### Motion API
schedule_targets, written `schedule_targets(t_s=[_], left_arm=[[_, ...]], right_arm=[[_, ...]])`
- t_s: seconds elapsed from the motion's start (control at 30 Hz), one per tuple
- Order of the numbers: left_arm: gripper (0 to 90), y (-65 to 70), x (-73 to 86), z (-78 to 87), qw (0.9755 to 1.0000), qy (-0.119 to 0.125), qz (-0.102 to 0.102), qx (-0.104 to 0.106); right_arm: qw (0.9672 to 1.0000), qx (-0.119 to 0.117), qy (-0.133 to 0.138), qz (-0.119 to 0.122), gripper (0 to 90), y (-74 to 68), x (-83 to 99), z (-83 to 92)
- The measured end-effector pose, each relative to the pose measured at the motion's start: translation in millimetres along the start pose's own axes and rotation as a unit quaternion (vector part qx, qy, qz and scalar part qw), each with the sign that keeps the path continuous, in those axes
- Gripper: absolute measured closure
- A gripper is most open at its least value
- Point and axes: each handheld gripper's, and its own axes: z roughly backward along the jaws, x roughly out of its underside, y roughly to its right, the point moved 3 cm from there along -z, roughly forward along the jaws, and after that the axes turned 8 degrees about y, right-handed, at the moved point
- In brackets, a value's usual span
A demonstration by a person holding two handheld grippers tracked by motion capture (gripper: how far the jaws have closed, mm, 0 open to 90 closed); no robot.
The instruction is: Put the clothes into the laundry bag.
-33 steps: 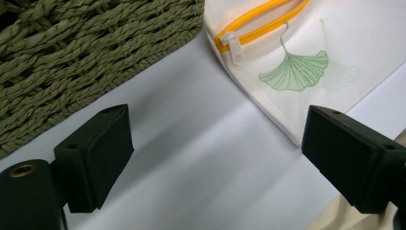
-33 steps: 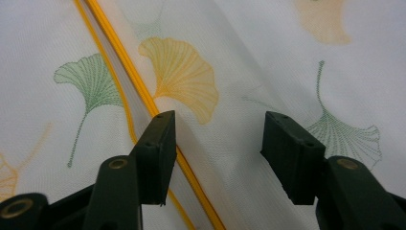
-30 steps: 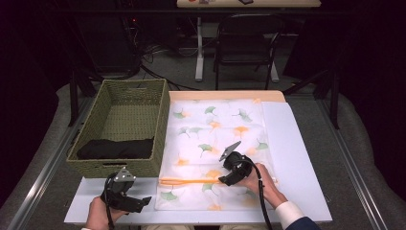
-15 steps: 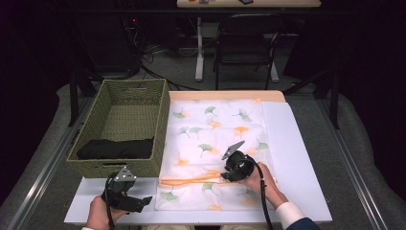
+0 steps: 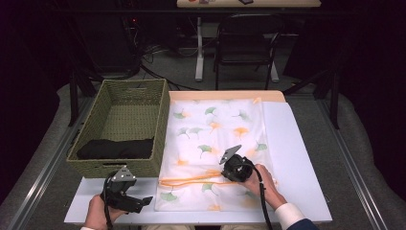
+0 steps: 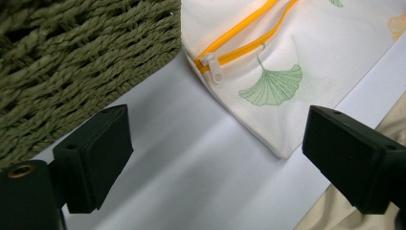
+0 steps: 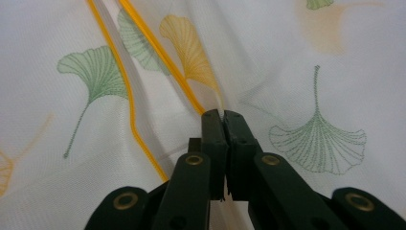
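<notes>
Nearest the person, the left hand-held gripper [image 5: 146, 201] rests low over the bare white worktop [image 5: 297, 143], just off the near left corner of the laundry bag [image 5: 215, 139]. Its jaws stand wide apart with nothing between them; in the left gripper view they frame bare worktop, with the bag's corner and the white zipper pull [image 6: 211, 67] beyond.

A little farther in, the right hand-held gripper [image 7: 222, 115] sits on the near part of the laundry bag, on the right end of the orange zipper [image 5: 191, 179]. Its jaws have just been closing and now pinch together on the mesh fabric at the zipper's edge, where the two orange lines meet.

The laundry bag, white mesh printed with green and orange ginkgo leaves, lies flat on the worktop, its zipper partly open across the near end.

Touching the bag's left side stands a woven green basket [image 5: 119, 103], with a dark folded cloth [image 5: 115, 148] in its near end.
</notes>
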Motion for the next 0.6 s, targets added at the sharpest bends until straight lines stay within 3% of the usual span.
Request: schedule_targets(t_s=[0.13, 0.27, 0.43, 0.47, 0.6], left_arm=[[7.7, 3.1, -3.2, 2.3, 0.9997, -0.005, -0.018, 0.013], [7.1, 2.6, -5.2, 3.8, 0.9996, -0.009, -0.019, 0.018], [7.2, 3.4, -5.1, -0.2, 0.9994, -0.013, -0.013, 0.031], [7.3, 2.8, -5.8, -0.8, 0.9993, -0.015, -0.021, 0.029], [7.2, 3.7, -6.4, -2.6, 0.9992, -0.015, -0.021, 0.030]], right_arm=[[0.9999, 0.000, 0.012, -0.005, 88.1, 0.4, -3.7, 10.3], [0.9999, -0.002, 0.014, -0.008, 87.7, -0.2, -4.6, 14.1], [1.0000, 0.006, 0.005, 0.000, 85.2, -1.3, -5.9, 11.9], [1.0000, 0.004, 0.001, -0.002, 84.2, -1.9, -6.5, 9.4], [0.9998, 0.006, -0.014, 0.012, 87.9, -5.3, -8.7, 0.3]])
